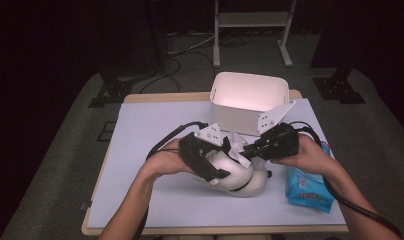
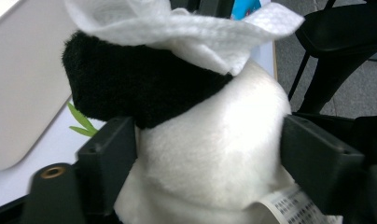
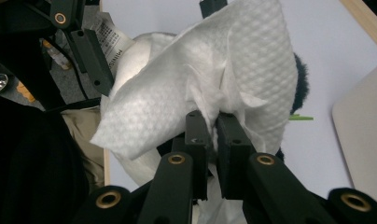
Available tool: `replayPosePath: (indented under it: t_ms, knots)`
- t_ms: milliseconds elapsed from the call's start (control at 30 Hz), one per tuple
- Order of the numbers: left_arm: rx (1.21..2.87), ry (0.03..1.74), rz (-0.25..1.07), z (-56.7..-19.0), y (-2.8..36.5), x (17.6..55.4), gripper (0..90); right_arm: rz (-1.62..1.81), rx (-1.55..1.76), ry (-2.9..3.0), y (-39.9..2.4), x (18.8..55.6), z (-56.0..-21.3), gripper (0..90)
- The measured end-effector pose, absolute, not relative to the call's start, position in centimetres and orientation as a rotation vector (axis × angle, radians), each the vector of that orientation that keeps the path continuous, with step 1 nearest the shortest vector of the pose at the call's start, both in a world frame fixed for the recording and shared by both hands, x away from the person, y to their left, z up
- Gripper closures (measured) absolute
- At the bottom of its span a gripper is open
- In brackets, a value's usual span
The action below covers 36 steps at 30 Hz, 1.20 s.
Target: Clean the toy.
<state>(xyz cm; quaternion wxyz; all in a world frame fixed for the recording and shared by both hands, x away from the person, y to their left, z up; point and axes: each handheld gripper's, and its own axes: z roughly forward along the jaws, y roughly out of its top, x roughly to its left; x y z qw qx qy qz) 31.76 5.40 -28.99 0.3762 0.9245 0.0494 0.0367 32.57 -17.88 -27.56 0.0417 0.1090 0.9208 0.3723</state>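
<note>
Lying on the pale table sheet (image 1: 155,125) near its front edge, a black-and-white plush toy (image 1: 242,180) sits between both hands. Left gripper (image 2: 207,154): jaws wide, flanking the toy's white body; contact of the pads on the plush cannot be judged. Right gripper (image 3: 213,122): jaws narrow, pinched on a white wipe (image 3: 210,79) draped over the toy's top. White bin (image 1: 247,100) stands just behind. Blue wipes pack (image 1: 307,187) lies just beside the toy, under the right forearm.

White plush toy (image 1: 240,177) with black patches, apparently a panda, on table; embossed white wipe (image 3: 200,88) over it.
</note>
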Motion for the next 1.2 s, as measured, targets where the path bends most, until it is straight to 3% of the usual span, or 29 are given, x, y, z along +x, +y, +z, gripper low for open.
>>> replayPosePath:
  t_ms: [67,267,533,1000,1200]
  knots:
    - [2.35,0.116,0.087,-29.2,5.6,31.7,20.2,1.142,0.326,2.817,-17.8,32.5,-27.6,83.5]
    - [2.304,0.106,0.104,-28.9,6.1,31.5,36.0,1.235,0.294,2.776,-18.1,32.2,-27.2,83.2]
    - [2.297,0.103,0.125,-27.7,6.0,31.6,40.2,1.309,0.252,2.745,-17.7,31.9,-25.4,83.1]
    - [2.325,0.126,0.118,-27.9,4.1,32.1,36.4,1.294,0.284,2.723,-18.1,31.9,-26.0,83.0]
    - [2.322,0.133,0.111,-28.3,3.8,32.1,25.5,1.203,0.315,2.752,-18.2,32.0,-26.7,83.5]
